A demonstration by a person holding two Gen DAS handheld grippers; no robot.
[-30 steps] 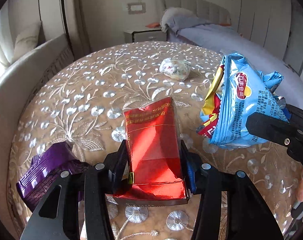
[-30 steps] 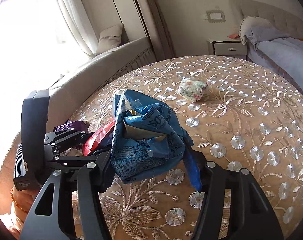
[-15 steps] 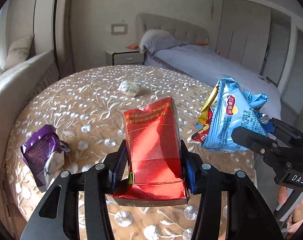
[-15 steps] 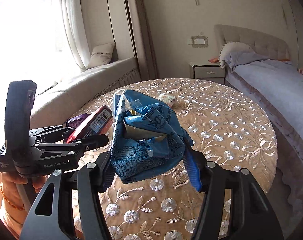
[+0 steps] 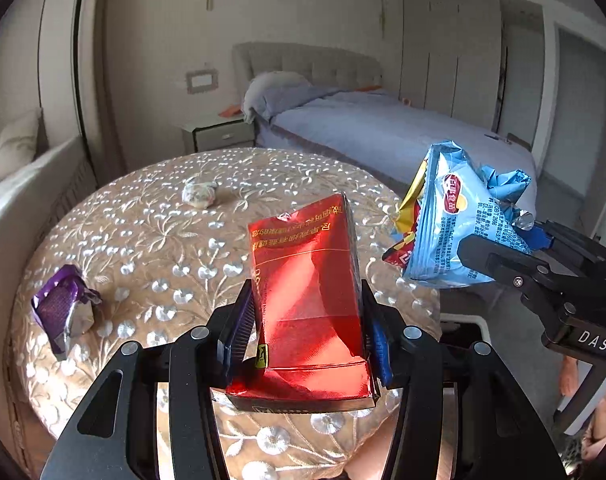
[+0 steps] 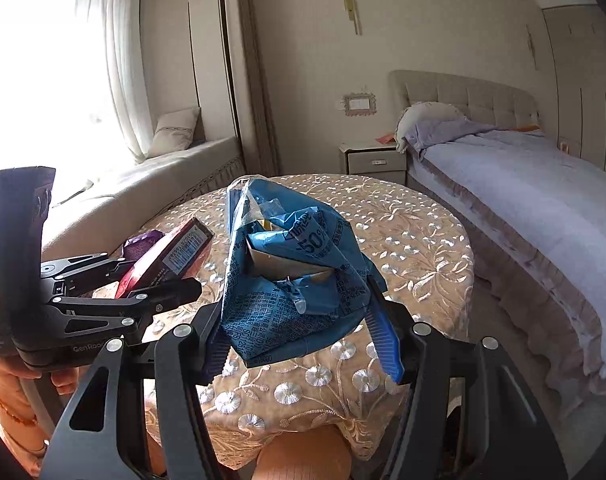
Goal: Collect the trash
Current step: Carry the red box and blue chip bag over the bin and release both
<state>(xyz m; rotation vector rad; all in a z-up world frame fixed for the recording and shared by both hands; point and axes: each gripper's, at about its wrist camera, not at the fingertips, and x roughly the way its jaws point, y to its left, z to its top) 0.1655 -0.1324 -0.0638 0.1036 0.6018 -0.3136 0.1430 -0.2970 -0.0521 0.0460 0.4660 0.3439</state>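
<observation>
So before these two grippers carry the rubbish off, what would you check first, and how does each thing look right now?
1. Left gripper shut on the red packet: ok, both pads press its sides.
2. Right gripper shut on the blue chip bag: ok, though the bag is crumpled and loose at the top.
3. Both items lifted off the round table: ok.
4. Grippers apart from each other: ok, a gap shows in both views.
5. Trash left on the table: not ok, the purple wrapper and the small crumpled wad remain.
6. A bin to drop things in: cannot tell, none clearly in view.
</observation>
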